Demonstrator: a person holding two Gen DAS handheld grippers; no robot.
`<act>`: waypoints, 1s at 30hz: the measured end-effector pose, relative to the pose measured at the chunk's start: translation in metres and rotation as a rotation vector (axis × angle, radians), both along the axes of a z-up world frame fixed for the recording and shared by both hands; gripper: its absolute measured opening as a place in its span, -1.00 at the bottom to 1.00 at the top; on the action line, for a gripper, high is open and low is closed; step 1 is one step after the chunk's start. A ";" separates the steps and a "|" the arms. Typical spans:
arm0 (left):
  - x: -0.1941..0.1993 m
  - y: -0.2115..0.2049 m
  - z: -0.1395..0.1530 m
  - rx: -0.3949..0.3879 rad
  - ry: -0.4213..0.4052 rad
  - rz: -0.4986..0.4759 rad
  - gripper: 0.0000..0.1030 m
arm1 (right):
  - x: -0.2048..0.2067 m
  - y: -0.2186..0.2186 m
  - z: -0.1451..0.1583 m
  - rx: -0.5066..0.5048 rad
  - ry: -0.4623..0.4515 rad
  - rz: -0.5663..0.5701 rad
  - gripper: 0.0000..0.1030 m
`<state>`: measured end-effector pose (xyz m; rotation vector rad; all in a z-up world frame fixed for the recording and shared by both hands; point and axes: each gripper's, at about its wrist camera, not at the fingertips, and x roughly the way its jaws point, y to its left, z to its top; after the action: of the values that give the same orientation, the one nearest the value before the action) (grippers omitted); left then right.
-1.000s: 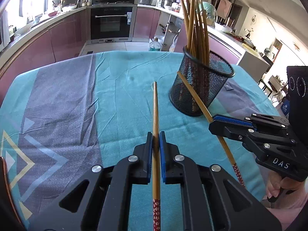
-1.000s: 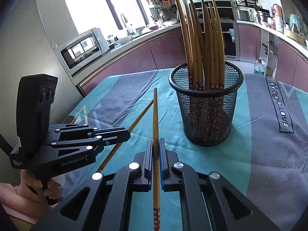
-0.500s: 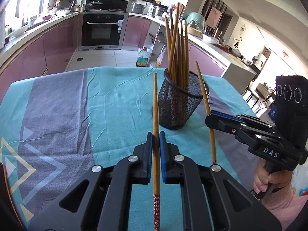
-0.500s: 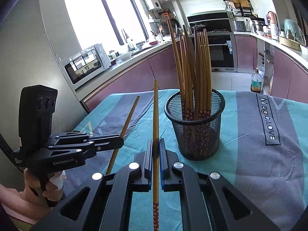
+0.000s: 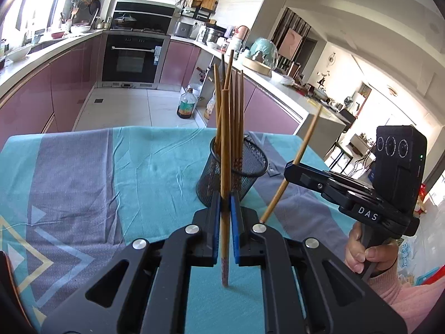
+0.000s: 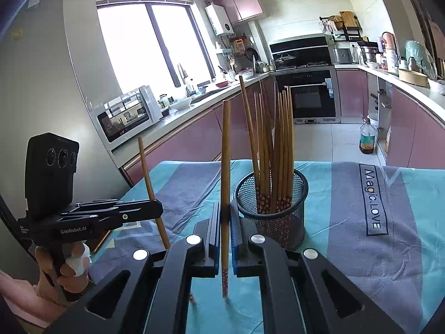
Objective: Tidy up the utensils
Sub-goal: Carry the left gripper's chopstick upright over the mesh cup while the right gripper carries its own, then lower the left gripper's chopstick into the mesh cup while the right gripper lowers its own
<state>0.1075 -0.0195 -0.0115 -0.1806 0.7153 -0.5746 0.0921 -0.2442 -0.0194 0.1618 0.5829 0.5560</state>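
A black mesh cup (image 5: 251, 167) stands on the teal tablecloth and holds several wooden chopsticks (image 5: 239, 128); it also shows in the right wrist view (image 6: 281, 222). My left gripper (image 5: 225, 197) is shut on a chopstick (image 5: 224, 150), held nearly upright just in front of the cup. My right gripper (image 6: 225, 208) is shut on a second chopstick (image 6: 225, 167), also nearly upright, left of the cup. Each gripper shows in the other's view, the right one (image 5: 292, 167) with its chopstick (image 5: 301, 150), the left one (image 6: 155, 211) with its chopstick (image 6: 151, 189).
The table carries a teal and grey cloth (image 6: 347, 236). Its far edge (image 5: 167, 128) drops to the kitchen floor. Pink cabinets, an oven (image 5: 133, 58) and cluttered counters stand behind. An oil bottle (image 5: 185, 107) stands on the floor.
Both grippers have tilted up, raising their chopsticks from near level to nearly upright. The cup now looks farther and lower in both views.
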 end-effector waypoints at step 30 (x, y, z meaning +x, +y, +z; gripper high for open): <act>0.007 -0.012 0.071 -0.033 -0.179 -0.005 -0.85 | 0.001 -0.015 0.055 -0.004 -0.164 -0.031 -0.90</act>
<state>0.1142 -0.0317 0.0598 -0.1555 0.5332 -0.5993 0.0935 -0.2589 0.0352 0.1202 0.4215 0.5330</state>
